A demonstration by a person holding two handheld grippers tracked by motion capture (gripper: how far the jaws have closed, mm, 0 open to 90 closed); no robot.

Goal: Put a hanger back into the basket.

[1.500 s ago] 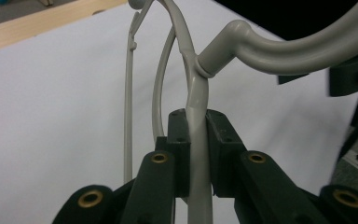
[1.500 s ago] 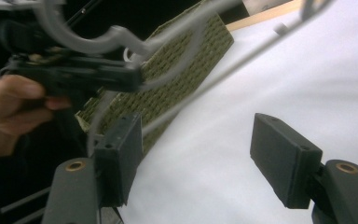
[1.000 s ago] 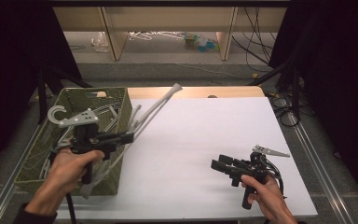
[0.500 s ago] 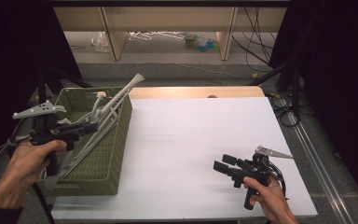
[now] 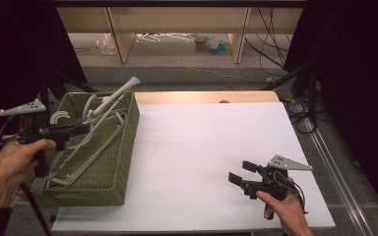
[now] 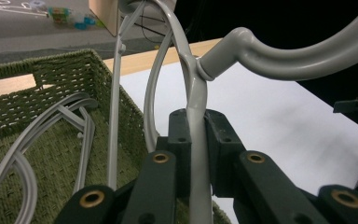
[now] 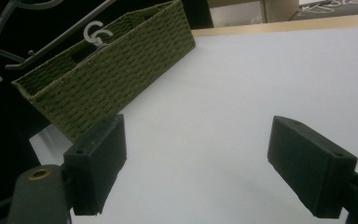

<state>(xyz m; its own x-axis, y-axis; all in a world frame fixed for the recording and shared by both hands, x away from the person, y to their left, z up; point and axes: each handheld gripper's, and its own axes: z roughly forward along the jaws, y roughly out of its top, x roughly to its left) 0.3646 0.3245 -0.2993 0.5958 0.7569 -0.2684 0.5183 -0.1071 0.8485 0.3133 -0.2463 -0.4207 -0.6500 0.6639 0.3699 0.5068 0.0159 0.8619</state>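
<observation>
Left gripper [image 5: 81, 129] is sitting at the left of the high view, over the near-left part of the green woven basket [image 5: 123, 147]. Its jaws are pinching a grey plastic hanger [image 6: 193, 100]; in the left gripper view the hanger's thin bar is running straight up between the two pads, with the hook curving off to the upper right of the frame. The held hanger is angling up and out past the basket's far rim, its tip showing at upper centre-left in the high view.

More grey hangers [image 6: 37, 140] are lying inside the basket, at lower left in the left gripper view.

Right gripper [image 5: 239, 173] is sitting at the lower right of the high view, low over the white counter [image 5: 202, 147], well apart from the basket. Its jaws are spread wide with nothing between them; the right gripper view is showing bare counter in the gap and the basket at upper left.
</observation>
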